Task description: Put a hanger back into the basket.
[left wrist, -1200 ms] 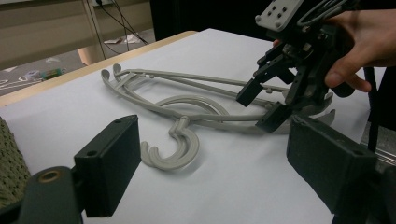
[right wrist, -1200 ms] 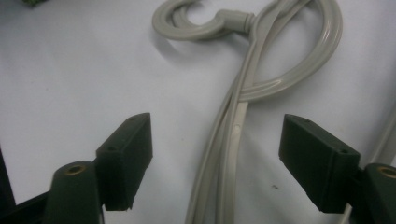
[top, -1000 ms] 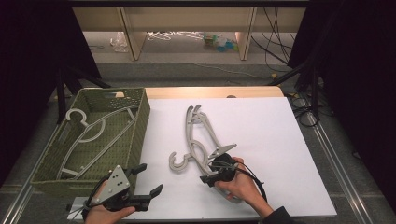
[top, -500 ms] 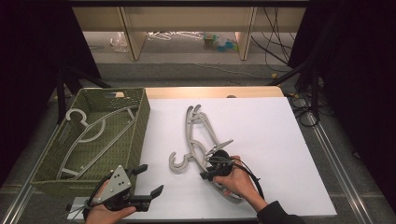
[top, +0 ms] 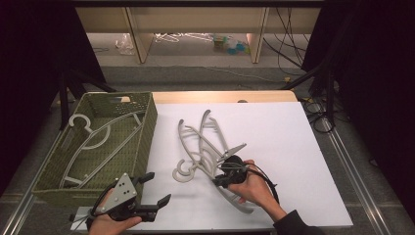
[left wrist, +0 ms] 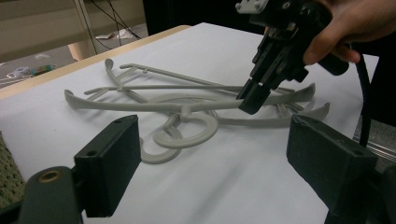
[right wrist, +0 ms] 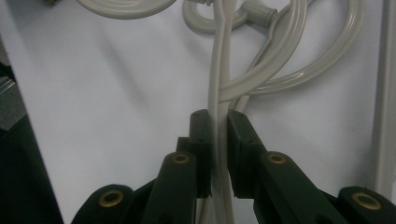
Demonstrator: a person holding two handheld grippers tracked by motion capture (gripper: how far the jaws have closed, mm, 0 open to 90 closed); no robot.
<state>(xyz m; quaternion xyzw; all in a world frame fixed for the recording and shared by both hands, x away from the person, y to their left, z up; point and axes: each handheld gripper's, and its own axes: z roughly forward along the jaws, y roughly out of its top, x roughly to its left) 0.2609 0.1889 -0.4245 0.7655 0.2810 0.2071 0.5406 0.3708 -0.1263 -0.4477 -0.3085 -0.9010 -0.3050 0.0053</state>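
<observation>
Since a second ago the right tool has edged a little toward the tangle of hangers, and its jaws have just been closing, with the arm of a grey hanger between them. That hanger arm now runs straight up between the two black pads in the right tool view, both pads pressing on it from either side: the tool is clenched on the hanger. Seen from the left tool view, the right tool comes down steeply from the upper right onto the long curved arm of the hanger, which lies flat on the white counter.

The gripped hanger belongs to a small pile of pale grey hangers crossed over one another near the middle of the counter; their hooks curl toward the person's side, just left of the right tool. The person's right hand wraps the tool body, cable looping behind it.

The left tool hangs over the near left edge of the counter, well apart from the pile, its jaws spread wide with nothing between them; the left hand holds it. Further left stands a green woven basket holding more hangers.
</observation>
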